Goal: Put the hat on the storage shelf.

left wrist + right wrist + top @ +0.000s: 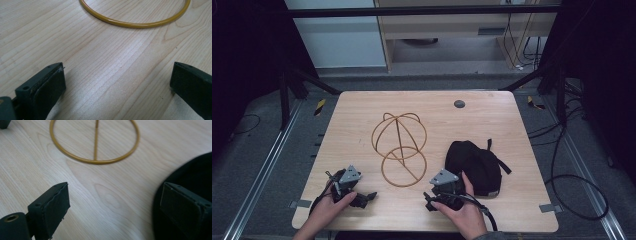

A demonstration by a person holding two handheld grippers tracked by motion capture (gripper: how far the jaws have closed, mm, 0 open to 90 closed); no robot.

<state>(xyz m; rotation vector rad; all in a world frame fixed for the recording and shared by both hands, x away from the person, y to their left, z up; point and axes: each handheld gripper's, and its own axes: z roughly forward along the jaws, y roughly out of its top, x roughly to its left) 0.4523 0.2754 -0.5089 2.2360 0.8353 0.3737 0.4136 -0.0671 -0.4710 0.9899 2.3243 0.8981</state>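
Observation:
A gold wire hat stand [399,145], a wire dome on a ring base, sits at the table's middle. A black cap [474,167] with a back strap lies to its right. My left gripper [354,181] rests near the front left, open, facing the ring base [135,24] with bare wood between its jaws [117,70]. My right gripper [443,181] is at the front, just left of the cap, and is open too [115,187]. Its right jaw overlaps the cap's edge [190,175], and the ring base [95,161] lies ahead.
The wooden table [362,115] has a small grey disc [459,104] near its back edge. Black frame legs stand at both back corners. Cables [572,185] trail over the floor to the right.

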